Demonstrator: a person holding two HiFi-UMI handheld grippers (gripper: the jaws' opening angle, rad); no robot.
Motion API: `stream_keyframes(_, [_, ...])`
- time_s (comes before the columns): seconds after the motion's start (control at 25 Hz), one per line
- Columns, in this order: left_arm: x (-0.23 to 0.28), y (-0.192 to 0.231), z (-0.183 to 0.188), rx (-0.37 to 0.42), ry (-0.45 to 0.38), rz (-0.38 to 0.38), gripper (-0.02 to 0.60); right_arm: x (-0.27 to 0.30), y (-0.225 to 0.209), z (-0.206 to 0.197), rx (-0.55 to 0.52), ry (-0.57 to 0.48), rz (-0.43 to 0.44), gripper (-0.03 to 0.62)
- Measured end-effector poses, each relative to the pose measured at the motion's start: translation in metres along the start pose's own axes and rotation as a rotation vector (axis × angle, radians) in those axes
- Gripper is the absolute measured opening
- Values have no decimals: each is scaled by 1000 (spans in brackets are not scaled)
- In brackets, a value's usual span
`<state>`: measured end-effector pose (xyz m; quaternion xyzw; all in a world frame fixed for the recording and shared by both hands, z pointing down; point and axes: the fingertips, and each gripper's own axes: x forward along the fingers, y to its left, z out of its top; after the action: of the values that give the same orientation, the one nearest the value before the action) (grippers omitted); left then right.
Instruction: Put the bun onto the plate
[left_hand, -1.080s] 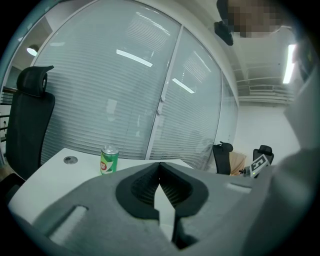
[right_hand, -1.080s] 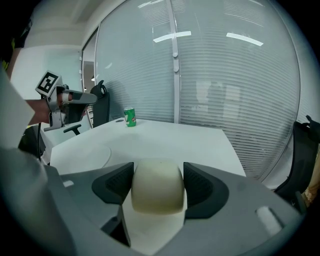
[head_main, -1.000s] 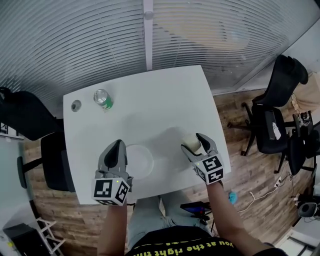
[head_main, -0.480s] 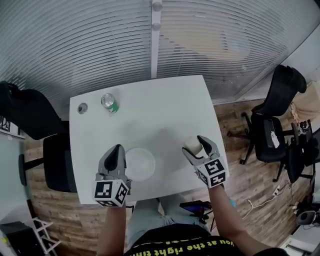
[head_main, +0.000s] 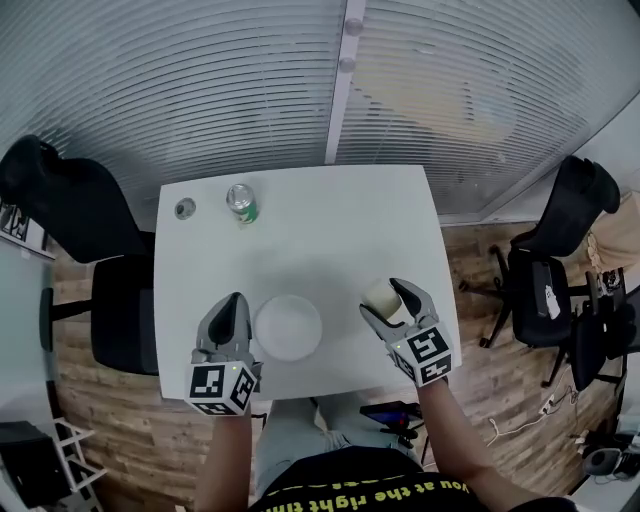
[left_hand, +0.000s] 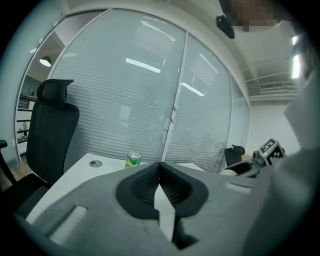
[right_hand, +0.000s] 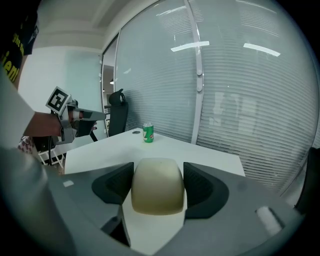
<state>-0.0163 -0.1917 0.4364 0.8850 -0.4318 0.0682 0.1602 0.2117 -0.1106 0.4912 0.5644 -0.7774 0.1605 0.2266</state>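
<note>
Tongs of the right hand (head_main: 389, 300) clamped the pale rounded bun (right_hand: 156, 192) near the white surface's (head_main: 320, 220) right edge, apart from the round white plate (head_main: 288, 327). Beside that plate, the left tongs (head_main: 232, 305) were pressed together, empty.

Grey left gripper (head_main: 234, 303) and right gripper (head_main: 391, 298) bear black-and-white marker cubes (head_main: 219, 386).
</note>
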Motion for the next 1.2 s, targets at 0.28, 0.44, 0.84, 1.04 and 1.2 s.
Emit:
stream_keyframes(0.28, [-20,25,1,-17,-21,70,0,14,40,19,-62,-16,97,321])
stream_keyframes(0.44, [-30,35,1,-28,-31,104,0,22,58,28,-78,-26,150,321])
stream_keyframes(0.84, [-60,58,1,-53,-53,188,0,40,93,51,-127,-52,241,321])
stream_keyframes(1.04, [-71,67,1,-61,-62,223,0,48,108,54,-146,-46,283,321])
stream_keyframes(1.2, [-79,73,0,-68,-65,247,0,53,119,59,-158,-49,316,321])
